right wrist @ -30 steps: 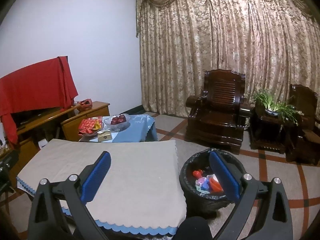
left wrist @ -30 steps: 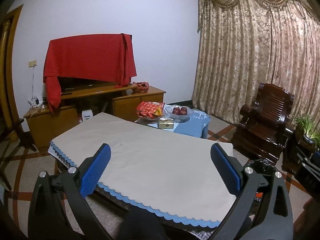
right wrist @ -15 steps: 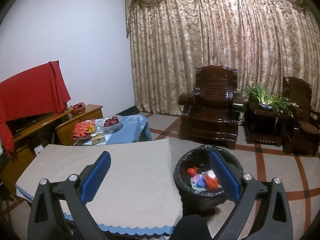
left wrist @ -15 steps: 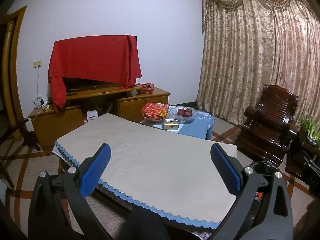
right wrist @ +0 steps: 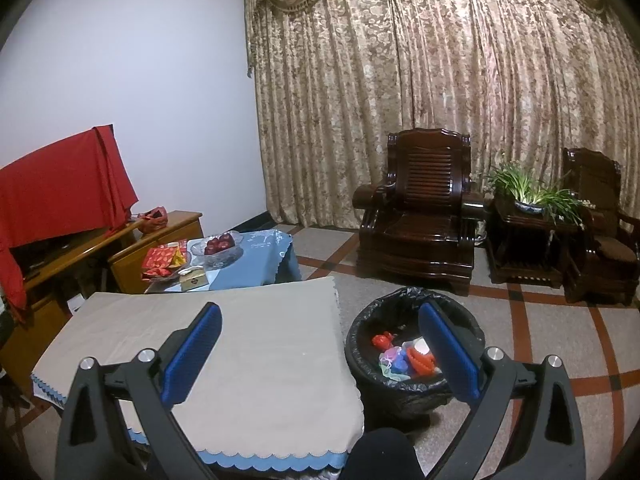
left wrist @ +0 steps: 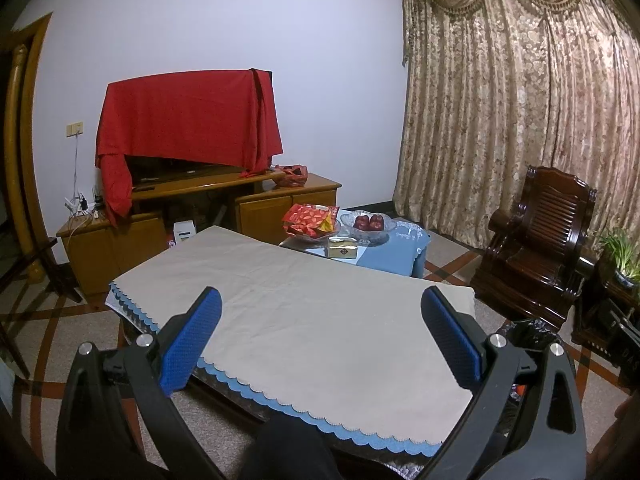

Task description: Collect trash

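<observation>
A round bin with a black liner (right wrist: 414, 364) stands on the floor to the right of the low table; red, blue and white trash pieces (right wrist: 404, 356) lie inside it. In the left wrist view only its crumpled liner rim (left wrist: 532, 330) shows behind the right finger. The low table is covered by a beige cloth with a blue scalloped edge (right wrist: 224, 344) (left wrist: 320, 320), and nothing lies on the cloth. My left gripper (left wrist: 322, 344) is open above the near edge of the table. My right gripper (right wrist: 320, 350) is open too, held between table and bin, with nothing between its fingers.
A small table with a blue cloth (left wrist: 394, 248) carries a red snack bag (left wrist: 310, 220), a glass bowl of red fruit (left wrist: 370, 224) and a small box (left wrist: 342, 249). A wooden cabinet (left wrist: 192, 216) bears a red-draped screen. Dark wooden armchairs (right wrist: 420, 216) and a plant (right wrist: 528, 192) line the curtain.
Both grippers stay open and empty. Both views have tilted upward a little, so the table and bin sit lower in frame; the right view has also swung slightly right.
</observation>
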Demonstrator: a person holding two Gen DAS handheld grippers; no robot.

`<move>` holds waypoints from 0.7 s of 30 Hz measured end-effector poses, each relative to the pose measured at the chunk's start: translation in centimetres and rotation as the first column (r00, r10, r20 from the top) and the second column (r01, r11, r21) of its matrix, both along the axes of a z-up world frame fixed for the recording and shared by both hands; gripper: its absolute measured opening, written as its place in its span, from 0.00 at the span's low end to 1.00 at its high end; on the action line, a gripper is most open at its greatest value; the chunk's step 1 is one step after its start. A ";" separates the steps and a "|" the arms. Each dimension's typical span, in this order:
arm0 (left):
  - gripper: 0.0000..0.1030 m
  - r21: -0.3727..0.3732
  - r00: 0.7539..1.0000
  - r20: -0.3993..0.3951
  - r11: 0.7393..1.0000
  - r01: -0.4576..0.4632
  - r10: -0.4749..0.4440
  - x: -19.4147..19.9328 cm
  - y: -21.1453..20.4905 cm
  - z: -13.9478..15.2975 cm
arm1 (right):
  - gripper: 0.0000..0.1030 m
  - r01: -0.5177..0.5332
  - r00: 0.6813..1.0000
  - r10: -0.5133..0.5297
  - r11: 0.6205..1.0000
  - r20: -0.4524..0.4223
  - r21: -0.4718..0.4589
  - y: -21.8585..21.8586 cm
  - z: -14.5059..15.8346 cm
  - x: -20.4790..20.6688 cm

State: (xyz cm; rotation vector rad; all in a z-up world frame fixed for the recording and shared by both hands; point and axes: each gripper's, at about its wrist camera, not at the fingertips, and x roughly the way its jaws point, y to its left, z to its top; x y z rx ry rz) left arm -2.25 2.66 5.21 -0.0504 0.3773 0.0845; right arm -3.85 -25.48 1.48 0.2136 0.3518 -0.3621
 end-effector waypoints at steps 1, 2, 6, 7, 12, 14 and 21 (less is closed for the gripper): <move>0.94 -0.001 1.000 0.000 1.000 0.000 0.000 0.0 0.0 0.0 | 0.94 -0.001 1.000 0.001 1.000 -0.001 -0.001 0.0 0.0 0.0; 0.94 -0.001 1.000 0.000 1.000 0.000 0.000 0.0 0.0 0.0 | 0.94 -0.001 1.000 0.001 1.000 -0.002 -0.002 0.0 0.0 0.0; 0.94 -0.001 1.000 0.000 1.000 0.000 0.000 0.1 0.0 -0.1 | 0.94 0.001 1.000 -0.001 1.000 0.004 0.001 -0.1 -0.1 -0.1; 0.94 -0.001 1.000 0.000 1.000 0.000 0.000 0.1 0.0 -0.1 | 0.94 0.001 1.000 -0.001 1.000 0.003 0.002 0.0 -0.3 -0.1; 0.94 -0.003 1.000 0.001 1.000 0.002 -0.002 0.0 0.0 -0.2 | 0.94 0.002 1.000 -0.002 1.000 0.003 0.004 0.0 -0.3 -0.2; 0.94 -0.003 1.000 0.001 1.000 0.002 -0.002 0.0 0.0 -0.2 | 0.94 0.003 1.000 -0.003 1.000 0.003 0.005 0.0 -0.3 -0.2; 0.94 -0.006 1.000 -0.002 1.000 0.006 -0.006 -0.1 -0.1 -0.4 | 0.94 0.004 1.000 -0.004 1.000 0.003 0.010 0.0 -0.6 -0.2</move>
